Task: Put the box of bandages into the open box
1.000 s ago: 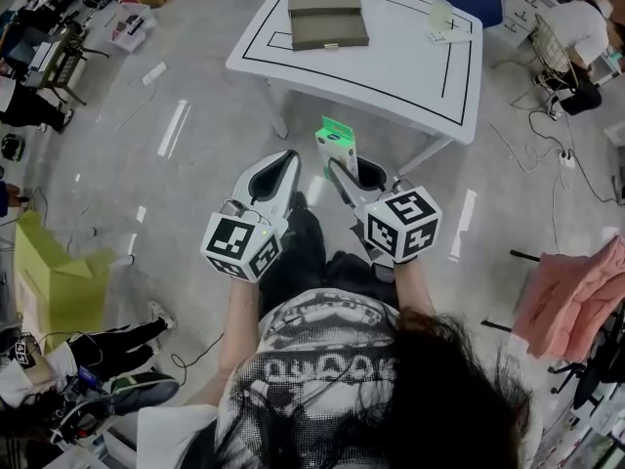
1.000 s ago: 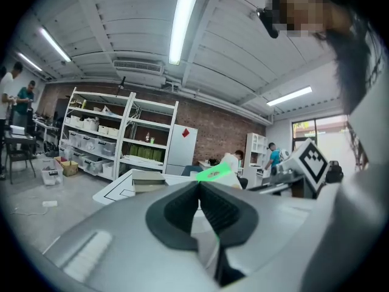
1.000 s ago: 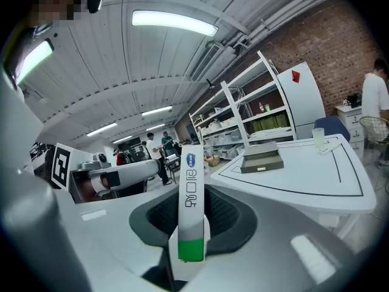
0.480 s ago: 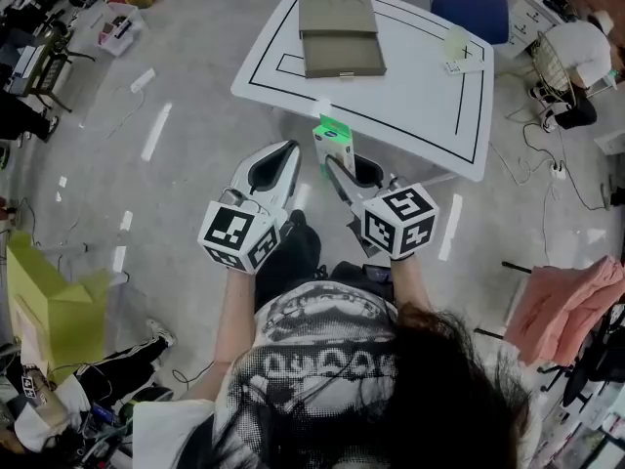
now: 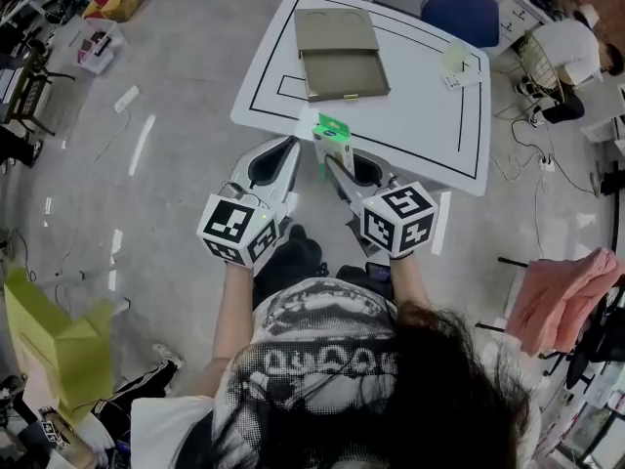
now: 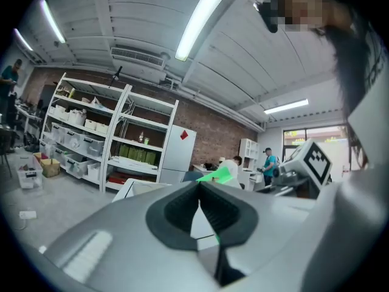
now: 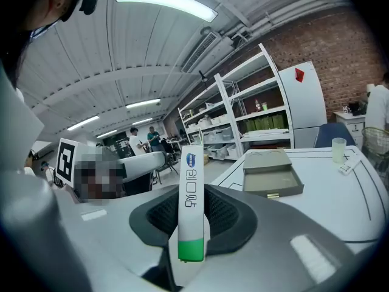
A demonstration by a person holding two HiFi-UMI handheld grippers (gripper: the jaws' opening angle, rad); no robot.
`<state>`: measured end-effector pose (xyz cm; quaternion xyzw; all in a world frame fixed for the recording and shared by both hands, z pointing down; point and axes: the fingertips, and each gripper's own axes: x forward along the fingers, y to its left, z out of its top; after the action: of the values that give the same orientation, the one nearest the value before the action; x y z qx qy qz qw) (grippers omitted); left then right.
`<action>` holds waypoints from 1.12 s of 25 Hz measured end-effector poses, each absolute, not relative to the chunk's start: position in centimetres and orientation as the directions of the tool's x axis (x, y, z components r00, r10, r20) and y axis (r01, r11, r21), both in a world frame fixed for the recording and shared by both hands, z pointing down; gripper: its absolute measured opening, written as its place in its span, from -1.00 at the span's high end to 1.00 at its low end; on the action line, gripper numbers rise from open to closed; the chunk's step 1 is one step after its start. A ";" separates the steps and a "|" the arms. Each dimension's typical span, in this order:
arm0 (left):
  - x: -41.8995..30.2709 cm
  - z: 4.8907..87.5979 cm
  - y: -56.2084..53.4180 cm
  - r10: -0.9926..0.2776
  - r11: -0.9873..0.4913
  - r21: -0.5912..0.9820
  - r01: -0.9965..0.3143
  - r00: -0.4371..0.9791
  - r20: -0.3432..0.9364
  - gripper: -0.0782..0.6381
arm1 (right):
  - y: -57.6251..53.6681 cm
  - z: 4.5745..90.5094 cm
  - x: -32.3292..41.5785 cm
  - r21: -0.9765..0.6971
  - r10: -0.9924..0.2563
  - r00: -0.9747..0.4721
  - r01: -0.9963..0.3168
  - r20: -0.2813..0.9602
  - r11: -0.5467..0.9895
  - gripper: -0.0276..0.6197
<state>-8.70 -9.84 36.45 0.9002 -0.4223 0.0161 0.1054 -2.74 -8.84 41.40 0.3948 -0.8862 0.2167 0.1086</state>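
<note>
1. Far left, on the floor: a yellow-green bag (image 5: 51,332), well apart from the desk (image 5: 420,115).
2. Left hand-held gripper (image 5: 286,149): it points toward the desk's near edge. In the left gripper view its jaws meet at the tips, with only a thin slit lower down. Nothing is gripped.
3. Right hand-held gripper (image 5: 337,160): its jaws are partly closed, with both pads pressed on the narrow sides of the box of bandages (image 7: 191,205).
4. Box of bandages: white with a green end. It stands upright in the right jaws and is carried in the air. In the head view it shows at the desk's near edge, just beside the left hand-held gripper's tip.
5. Open box (image 5: 340,52): grey-brown, with its lid folded back. It lies on the white desk beyond the box of bandages, apart from it.
6. Right of the open box: a pale cup (image 5: 454,59) stands near the desk's right side.
7. Far right: a pink cloth (image 5: 562,301), off the desk.
</note>
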 end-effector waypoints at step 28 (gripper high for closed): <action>-10.7 39.7 -16.8 -0.707 -0.649 0.239 -0.722 0.689 0.162 0.78 | -15.7 44.5 -2.8 -0.330 -0.683 -0.587 -0.809 0.434 0.486 0.63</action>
<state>-10.74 -16.78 39.67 0.9076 -0.3936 0.0271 0.1435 -2.84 -15.69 44.48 0.4375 -0.8530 0.2566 0.1229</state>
